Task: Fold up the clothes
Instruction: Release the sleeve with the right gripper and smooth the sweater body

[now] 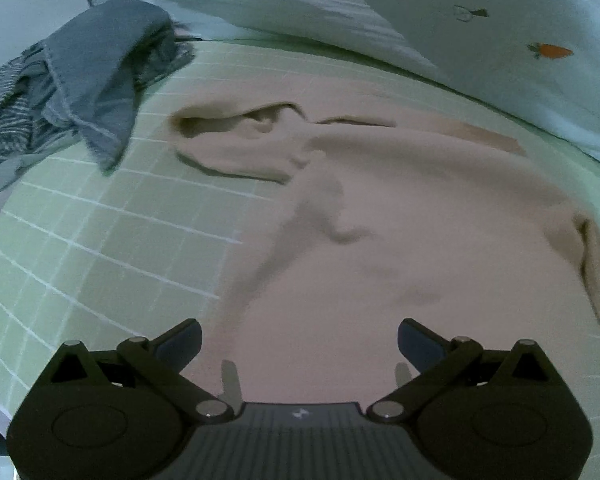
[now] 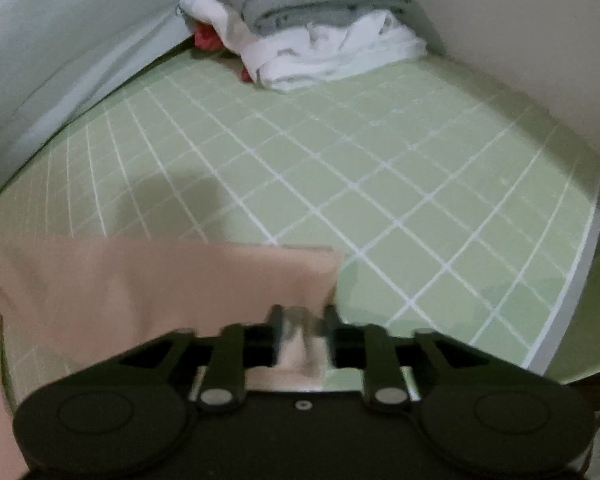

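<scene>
A pink garment (image 1: pixel 400 216) lies spread and wrinkled on the green grid mat (image 1: pixel 112 236), one sleeve folded over at the far left. My left gripper (image 1: pixel 299 342) is open and empty, hovering just above the garment's near part. In the right wrist view my right gripper (image 2: pixel 303 320) is shut on the pink garment (image 2: pixel 140 280), pinching its edge near a corner and holding it a little above the mat (image 2: pixel 380 168).
A heap of grey-blue and striped clothes (image 1: pixel 72 92) lies at the mat's far left. A pale bedsheet with a carrot print (image 1: pixel 500 40) borders the back. A stack of folded white and grey clothes (image 2: pixel 320 32) sits at the mat's far end. The mat's white edge (image 2: pixel 572 280) runs on the right.
</scene>
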A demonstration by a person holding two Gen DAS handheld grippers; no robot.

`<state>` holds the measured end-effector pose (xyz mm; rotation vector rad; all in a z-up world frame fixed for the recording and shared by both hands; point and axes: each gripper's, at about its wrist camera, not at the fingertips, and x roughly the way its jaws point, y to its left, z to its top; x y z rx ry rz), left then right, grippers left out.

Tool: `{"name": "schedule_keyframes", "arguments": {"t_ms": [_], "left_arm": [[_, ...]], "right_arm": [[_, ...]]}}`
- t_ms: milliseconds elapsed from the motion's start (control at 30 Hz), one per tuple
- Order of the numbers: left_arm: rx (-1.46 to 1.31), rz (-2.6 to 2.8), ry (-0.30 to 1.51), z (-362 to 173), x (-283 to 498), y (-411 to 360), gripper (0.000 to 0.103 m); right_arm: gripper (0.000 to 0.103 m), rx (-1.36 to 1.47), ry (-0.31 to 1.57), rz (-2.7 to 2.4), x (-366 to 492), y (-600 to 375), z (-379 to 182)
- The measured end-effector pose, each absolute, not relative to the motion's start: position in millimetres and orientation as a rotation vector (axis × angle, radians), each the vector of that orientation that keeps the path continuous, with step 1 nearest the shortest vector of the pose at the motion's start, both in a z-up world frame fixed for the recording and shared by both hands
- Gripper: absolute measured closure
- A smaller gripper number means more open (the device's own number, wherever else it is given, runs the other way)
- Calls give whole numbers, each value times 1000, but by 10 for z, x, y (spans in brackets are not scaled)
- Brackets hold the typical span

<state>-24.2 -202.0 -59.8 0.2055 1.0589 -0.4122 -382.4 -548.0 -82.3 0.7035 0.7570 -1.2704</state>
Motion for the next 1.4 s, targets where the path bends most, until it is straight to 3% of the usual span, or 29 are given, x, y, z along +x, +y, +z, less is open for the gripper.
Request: {"name": "schedule_keyframes", "arguments": {"t_ms": [200, 267, 433, 633, 933, 1000, 1167, 1233, 1400], "left_arm": [[157, -342, 1086, -669, 96, -1871, 0], [141, -324, 1084, -688, 243, -1888, 0], [131, -285, 1078, -756, 606, -2054, 0], [176, -280, 1133, -887, 826, -2209, 0], [179, -271, 1161, -1020, 849, -2227, 0], [181, -274, 1159, -1022, 849, -2226, 0], [182, -275, 1152, -1020, 848, -2244, 0], [184, -278, 1152, -1027, 883, -2249, 0], [181, -283, 1148, -1026, 921, -2264, 0]], "right_arm": [[37, 523, 705, -1178, -3115, -5463, -573], [20, 476, 688, -1102, -2748, -5484, -546], [19, 406, 688, -899, -1777, -5589, -539], [38, 367, 745, -675, -777, -5750, -604], [44, 298, 834, -389, -185, -5470, -781], [50, 260, 862, -356, -119, -5435, -829], [91, 233, 913, -254, 26, -5500, -876], [98, 202, 930, -220, 88, -5521, -872], [99, 132, 842, -335, 251, -5733, -736]]}}
